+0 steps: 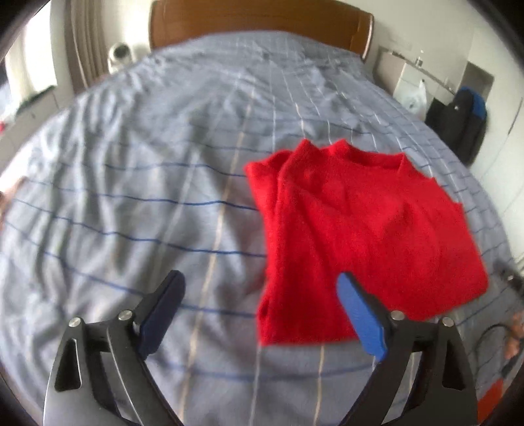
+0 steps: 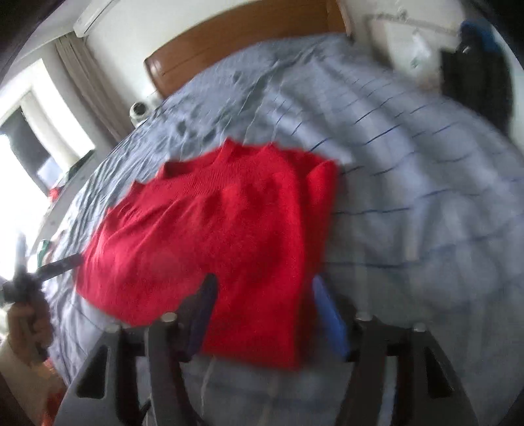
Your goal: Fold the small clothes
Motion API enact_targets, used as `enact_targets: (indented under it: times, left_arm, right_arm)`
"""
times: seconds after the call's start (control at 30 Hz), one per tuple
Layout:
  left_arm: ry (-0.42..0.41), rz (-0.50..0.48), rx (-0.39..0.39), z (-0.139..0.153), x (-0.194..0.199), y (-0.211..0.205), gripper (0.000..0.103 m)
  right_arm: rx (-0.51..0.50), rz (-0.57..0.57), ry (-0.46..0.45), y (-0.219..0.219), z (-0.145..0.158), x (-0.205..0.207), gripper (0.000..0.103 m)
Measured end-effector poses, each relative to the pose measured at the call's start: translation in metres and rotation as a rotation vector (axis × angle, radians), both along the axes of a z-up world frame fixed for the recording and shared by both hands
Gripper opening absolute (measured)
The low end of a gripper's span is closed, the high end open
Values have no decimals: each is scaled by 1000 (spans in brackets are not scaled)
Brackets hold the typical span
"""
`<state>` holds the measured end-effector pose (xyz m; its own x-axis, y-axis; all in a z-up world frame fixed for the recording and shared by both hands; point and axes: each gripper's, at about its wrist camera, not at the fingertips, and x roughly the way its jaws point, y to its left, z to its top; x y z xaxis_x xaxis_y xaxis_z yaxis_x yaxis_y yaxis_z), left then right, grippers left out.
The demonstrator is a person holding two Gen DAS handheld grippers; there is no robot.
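While both grippers hang free above it, scene: a red knit lies part-folded on a bed, nothing in either grip.
bed [image 1: 131, 196]: grey-blue checked cover, creased, wooden headboard [image 1: 262, 19] at the far end; it is the work surface.
sweater [image 1: 366, 236]: small red knit, flat on the cover, neckline toward the headboard, hem toward the cameras. One side looks already turned in: in the left wrist view a doubled layer runs down its left edge; in the right wrist view the same doubled strip sits on its right edge.
left gripper [image 1: 262, 308]: fingers wide apart, nothing between the pads; the blue pad [image 1: 360, 321] shows over the hem, the dark one over bare cover. Contact with the cloth: cannot tell, looks clear of it.
right gripper [image 2: 265, 311]: fingers apart, narrower than the left; red cloth shows in the gap but the pads do not press on it. View is blurred.
hand [image 2: 26, 331]: person's hand on the left tool, at the edge of the right wrist view.
step (judged): between folds, side fold laid and let go, cloth free.
progress (judged): roughly midway; the body is full length, not yet halved.
next (judged): pinch the hem at two corners, one tool each, and carry it up to the neckline; or turn in the other side first.
risk (judged): soft knit may drag the loose doubled edge open if a pinch takes one layer only.
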<state>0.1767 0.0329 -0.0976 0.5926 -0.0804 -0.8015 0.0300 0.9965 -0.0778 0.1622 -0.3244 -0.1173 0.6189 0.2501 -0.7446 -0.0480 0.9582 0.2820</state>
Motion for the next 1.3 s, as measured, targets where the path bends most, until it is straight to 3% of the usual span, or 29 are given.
enact_targets:
  times: [0.27,0.6,0.73,0.87,0.93,1.07,1.17,1.2,1.23,1.27,1.3]
  left_arm:
    - [-24,42,29,20,-18,7,95]
    - [-63,50,74,30,-36,12,95]
    - [-46,65,64,6,-57,26,95]
    - [7,92,-14,-37,-90,41,95]
    - [16,107,-35,-60,-108,44,95]
    - [-53,62,36,-61,-122,36,96]
    - [-74,51,34,-60,-117,37,96]
    - [-78,55,29,-61,-117,41,96]
    - [-81,58,24,-61,-117,44,96]
    - [-85,63,20,-61,-117,47,96]
    - [-90,72,16,-60,-116,51,96]
  right_arm:
    - [-22,-41,-18,-6,17,-21,69]
    - [-54,-33,-12,10,14,-25,69]
    - [-28,-50,22,-2,6,-9,69]
    - [93,-193,60,-48,-4,17,70]
    - [167,-210,107,-63,-16,33,69]
    - [322,-138,129,-58,-35,59,69]
    - [267,-133,202,-41,-55,79,69]
    - [250,-140,223,-35,-61,83,67]
    - [217,-137,220,-28,-61,85,50]
    - [187,-124,221,-22,-57,87,10]
    - [146,-128,228,-15,-49,89,9]
